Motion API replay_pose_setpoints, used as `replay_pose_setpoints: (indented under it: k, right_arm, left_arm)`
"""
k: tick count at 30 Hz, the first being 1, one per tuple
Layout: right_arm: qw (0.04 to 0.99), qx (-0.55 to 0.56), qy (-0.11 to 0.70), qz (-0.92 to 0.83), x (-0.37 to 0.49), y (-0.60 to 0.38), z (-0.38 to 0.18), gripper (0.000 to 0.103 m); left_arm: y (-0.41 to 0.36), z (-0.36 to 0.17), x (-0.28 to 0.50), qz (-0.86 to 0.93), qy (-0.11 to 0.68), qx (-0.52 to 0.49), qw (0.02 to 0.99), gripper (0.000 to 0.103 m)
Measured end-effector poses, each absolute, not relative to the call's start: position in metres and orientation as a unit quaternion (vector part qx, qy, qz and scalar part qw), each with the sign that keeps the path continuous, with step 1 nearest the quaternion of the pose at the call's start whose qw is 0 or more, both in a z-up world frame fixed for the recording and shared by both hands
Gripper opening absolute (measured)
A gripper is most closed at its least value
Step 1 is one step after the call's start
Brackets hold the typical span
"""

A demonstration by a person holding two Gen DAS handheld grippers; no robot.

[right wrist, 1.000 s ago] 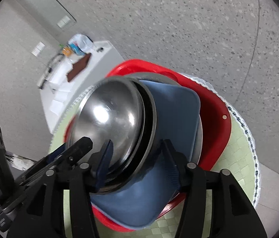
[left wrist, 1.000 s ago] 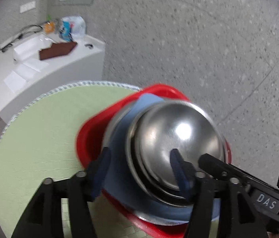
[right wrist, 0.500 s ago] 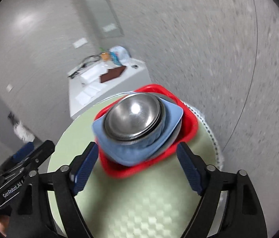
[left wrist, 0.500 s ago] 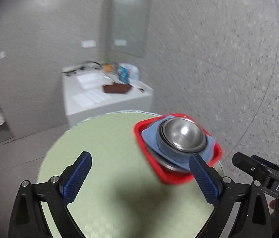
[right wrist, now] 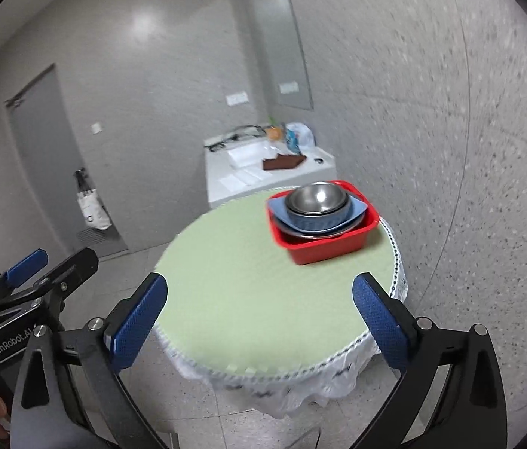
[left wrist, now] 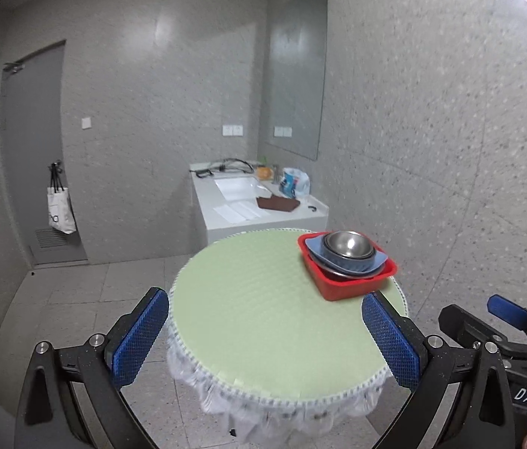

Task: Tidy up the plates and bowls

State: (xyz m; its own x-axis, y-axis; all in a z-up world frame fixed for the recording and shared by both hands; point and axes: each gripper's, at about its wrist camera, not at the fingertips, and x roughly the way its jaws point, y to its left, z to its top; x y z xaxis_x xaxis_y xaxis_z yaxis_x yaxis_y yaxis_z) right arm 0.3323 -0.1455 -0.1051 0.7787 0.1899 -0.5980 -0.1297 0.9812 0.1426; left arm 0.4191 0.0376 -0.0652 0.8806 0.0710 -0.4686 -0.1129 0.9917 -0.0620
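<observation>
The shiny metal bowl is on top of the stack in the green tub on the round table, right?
Almost. The tub is red, not green; it is the round table whose top is green. Both wrist views show this, the right wrist view most clearly. The rest holds: the shiny metal bowl sits upside down on top of the stack in that tub.

Both wrist views angled down, well back, sharing the round table point(left wrist: 263, 318), red basin point(right wrist: 323, 247)
</observation>
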Motion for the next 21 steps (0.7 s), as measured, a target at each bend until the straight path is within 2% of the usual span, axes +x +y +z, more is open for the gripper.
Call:
replay_pose_setpoints:
  k: [12,21]
  right_arm:
    - [0.958,0.046,0.276,0.065,0.156,-0.109,-0.069,0.103]
    - [0.966,0.041,0.255,0.028,0.054,-0.111,-0.042,0.103]
  left_arm:
    - [0.035,-0.046,0.149,0.060,0.209,-0.025,0.976,0.102]
    - [0.014,-0.025,0.010,0.031,0.182,-0.024,0.982,0.102]
